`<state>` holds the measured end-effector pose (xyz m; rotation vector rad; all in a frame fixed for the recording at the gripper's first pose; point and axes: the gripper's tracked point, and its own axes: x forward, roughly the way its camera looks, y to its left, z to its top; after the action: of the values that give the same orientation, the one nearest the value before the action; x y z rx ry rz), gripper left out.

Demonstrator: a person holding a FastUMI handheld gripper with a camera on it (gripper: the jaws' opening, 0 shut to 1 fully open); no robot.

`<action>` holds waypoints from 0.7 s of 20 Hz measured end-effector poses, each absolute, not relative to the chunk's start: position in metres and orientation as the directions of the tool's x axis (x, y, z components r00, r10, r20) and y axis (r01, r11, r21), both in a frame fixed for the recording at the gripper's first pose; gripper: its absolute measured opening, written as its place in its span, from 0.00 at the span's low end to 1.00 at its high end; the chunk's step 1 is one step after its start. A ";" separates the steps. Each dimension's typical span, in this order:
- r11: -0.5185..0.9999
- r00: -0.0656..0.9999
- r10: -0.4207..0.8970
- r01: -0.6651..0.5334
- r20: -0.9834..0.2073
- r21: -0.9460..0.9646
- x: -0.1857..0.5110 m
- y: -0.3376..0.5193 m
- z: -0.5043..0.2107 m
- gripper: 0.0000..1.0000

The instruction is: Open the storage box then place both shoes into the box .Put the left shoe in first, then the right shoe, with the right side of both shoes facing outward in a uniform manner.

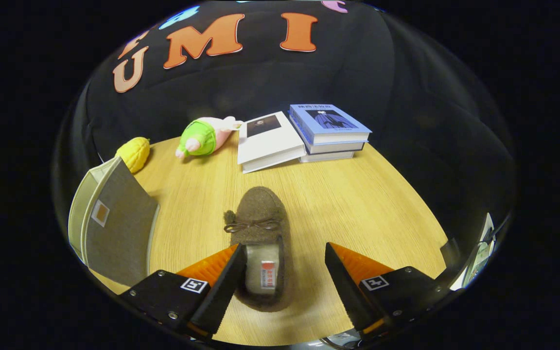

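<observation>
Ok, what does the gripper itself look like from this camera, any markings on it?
The gripper has two wedge-shaped fingers tapering forward, each with a ribbed inner pad face. Behind each finger sits a black block with visible screws and a small square black-and-white fiducial tag on top. The fingers stand apart, with the heel of a brown slipper between them.

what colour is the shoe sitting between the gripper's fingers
Brown, with a small brown bow; the shoe shows best in the gripper view.
</observation>
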<state>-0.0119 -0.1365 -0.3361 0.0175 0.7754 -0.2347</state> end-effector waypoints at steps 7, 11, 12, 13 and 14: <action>0.968 0.617 -0.184 0.247 -0.765 -0.034 -0.001 -0.139 -0.382 0.75; 0.953 0.591 -0.195 0.302 -0.783 -0.010 0.006 -0.140 -0.395 0.36; 0.940 0.583 -0.214 0.341 -0.784 -0.003 0.006 -0.144 -0.395 0.18; 0.928 0.577 -0.213 0.371 -0.789 0.021 0.006 -0.143 -0.395 0.05; 0.918 0.581 -0.211 0.394 -0.786 0.045 0.004 -0.139 -0.390 0.01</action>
<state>0.0044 -0.1394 -0.3904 0.2240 0.8839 -0.3565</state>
